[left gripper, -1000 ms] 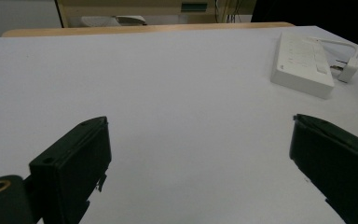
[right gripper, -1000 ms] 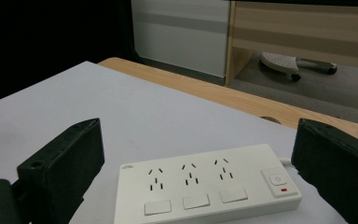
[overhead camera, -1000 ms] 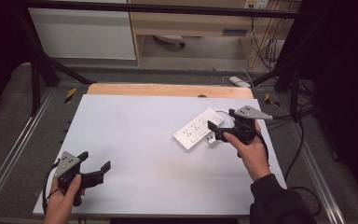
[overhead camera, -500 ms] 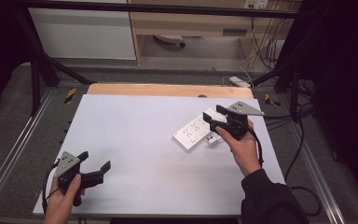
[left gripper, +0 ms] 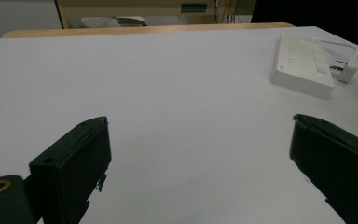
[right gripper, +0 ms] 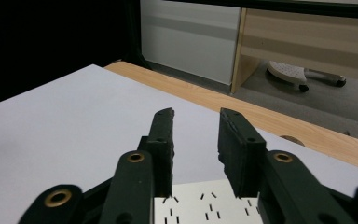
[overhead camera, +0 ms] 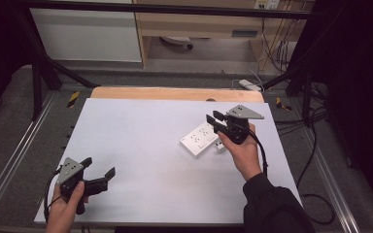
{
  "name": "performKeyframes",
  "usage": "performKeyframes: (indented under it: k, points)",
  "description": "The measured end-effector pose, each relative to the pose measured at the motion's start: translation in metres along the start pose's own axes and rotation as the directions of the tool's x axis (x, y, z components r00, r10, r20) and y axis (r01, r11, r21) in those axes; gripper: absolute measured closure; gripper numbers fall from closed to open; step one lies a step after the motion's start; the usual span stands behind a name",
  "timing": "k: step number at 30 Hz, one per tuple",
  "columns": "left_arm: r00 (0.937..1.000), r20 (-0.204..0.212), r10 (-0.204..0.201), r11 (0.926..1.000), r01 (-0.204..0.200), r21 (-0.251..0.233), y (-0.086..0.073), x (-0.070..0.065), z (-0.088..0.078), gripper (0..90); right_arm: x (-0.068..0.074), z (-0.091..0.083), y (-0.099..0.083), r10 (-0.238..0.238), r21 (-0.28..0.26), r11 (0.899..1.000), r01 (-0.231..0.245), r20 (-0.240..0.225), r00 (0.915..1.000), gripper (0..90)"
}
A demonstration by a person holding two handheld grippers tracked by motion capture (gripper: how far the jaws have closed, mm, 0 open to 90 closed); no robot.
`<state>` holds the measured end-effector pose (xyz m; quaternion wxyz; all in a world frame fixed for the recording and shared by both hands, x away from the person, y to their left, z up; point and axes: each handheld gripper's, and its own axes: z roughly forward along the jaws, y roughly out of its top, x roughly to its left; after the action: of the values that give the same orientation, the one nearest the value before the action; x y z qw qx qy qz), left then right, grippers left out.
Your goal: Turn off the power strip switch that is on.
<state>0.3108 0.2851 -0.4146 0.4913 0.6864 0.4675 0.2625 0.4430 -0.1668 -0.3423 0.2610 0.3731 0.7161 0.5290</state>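
Risk of nudging the white power strip [overhead camera: 200, 139], lying near the counter's [overhead camera: 141, 145] right edge, toward that edge. Right tongs [overhead camera: 213, 120] hovering above it, half-closed on nothing after just narrowing; plug [overhead camera: 220, 147] cord a snag risk. Left tongs [overhead camera: 98, 168] spread wide, idle near the front-left corner.

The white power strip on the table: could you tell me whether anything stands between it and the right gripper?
Nothing visible does. The right gripper hangs just over the far end of the white rectangular power strip, its jaws having just been closing with only air between them. The strip's small white plug lies beside it, clear of that path.
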Motion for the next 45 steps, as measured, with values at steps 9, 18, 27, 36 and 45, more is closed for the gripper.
performKeyframes:
  k: [9, 18, 27, 36, 45]
  points:
    - [1.0, 0.001, 0.0, 1.0, 0.0, 0.0, 0.0, 0.0, 0.0, 5.2, 0.005, 0.013, -0.005, -0.024, 0.021, 0.999, 0.025, -0.021, 0.9995, 80.2]
    - [1.0, 0.002, 0.0, 1.0, 0.0, 0.002, 0.0, 0.0, 0.0, 5.2, 0.012, 0.023, -0.01, -0.058, 0.044, 0.997, 0.06, -0.048, 0.9972, 88.4]
    - [1.0, 0.002, 0.003, 1.0, -0.003, -0.002, 0.0, 0.0, 0.0, 5.3, 0.015, 0.031, -0.014, -0.057, 0.074, 0.995, 0.06, -0.047, 0.9972, 90.0]
    - [0.9999, 0.003, 0.01, 0.9999, -0.01, 0.005, 0.0, 0.0, 0.0, 5.3, 0.016, 0.039, -0.021, -0.038, 0.133, 0.99, 0.045, -0.054, 0.9978, 90.0]
    - [0.9999, 0.002, 0.012, 0.9999, -0.012, 0.001, 0.001, -0.001, 0.0, 5.2, 0.019, 0.045, -0.029, -0.039, 0.165, 0.985, 0.049, -0.06, 0.9974, 90.0]
